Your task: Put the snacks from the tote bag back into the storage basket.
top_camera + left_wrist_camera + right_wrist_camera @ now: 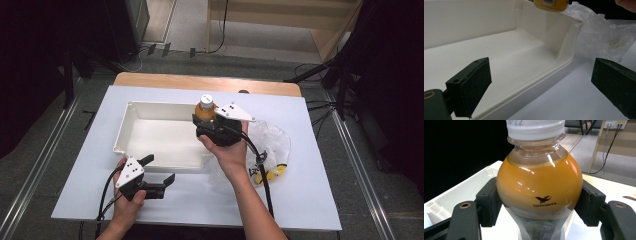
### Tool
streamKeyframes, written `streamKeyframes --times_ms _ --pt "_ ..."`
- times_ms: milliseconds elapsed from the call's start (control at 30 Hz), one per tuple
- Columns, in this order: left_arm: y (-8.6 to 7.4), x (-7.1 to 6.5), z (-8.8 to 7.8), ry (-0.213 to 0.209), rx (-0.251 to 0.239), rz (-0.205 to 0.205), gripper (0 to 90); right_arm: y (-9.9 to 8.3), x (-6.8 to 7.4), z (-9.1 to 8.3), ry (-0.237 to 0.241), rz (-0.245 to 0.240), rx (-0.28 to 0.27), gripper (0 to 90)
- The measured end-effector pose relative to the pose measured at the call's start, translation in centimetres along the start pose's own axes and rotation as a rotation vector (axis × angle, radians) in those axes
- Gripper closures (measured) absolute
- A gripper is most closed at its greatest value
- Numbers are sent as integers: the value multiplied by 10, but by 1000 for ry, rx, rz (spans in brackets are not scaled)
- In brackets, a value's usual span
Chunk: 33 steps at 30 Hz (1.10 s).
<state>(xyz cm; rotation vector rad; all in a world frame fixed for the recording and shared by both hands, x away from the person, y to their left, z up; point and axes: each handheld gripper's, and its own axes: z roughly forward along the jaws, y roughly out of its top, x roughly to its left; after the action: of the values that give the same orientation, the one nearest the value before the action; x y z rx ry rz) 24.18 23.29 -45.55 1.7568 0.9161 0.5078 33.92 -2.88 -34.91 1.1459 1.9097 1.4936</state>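
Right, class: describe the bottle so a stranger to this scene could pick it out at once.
Start at the white tray on the white table. Over its right end the right gripper holds a small bottle upright between its jaws. It is the one round-bellied thing full of orange drink, with a white cap.

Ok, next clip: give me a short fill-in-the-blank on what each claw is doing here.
1. The right claw is shut on a ____ of orange drink.
2. The bottle has a ____ cap.
3. The left claw is ____ and holds nothing.
4. The bottle hangs over the white ____.

Missing words: bottle; white; open; tray
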Motion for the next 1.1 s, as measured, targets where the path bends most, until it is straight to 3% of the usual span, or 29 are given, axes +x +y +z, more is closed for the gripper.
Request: streamKeyframes --times_ms 1100 --pt "0 0 0 0 -1 0 30 -10 2 10 8 0 23 317"
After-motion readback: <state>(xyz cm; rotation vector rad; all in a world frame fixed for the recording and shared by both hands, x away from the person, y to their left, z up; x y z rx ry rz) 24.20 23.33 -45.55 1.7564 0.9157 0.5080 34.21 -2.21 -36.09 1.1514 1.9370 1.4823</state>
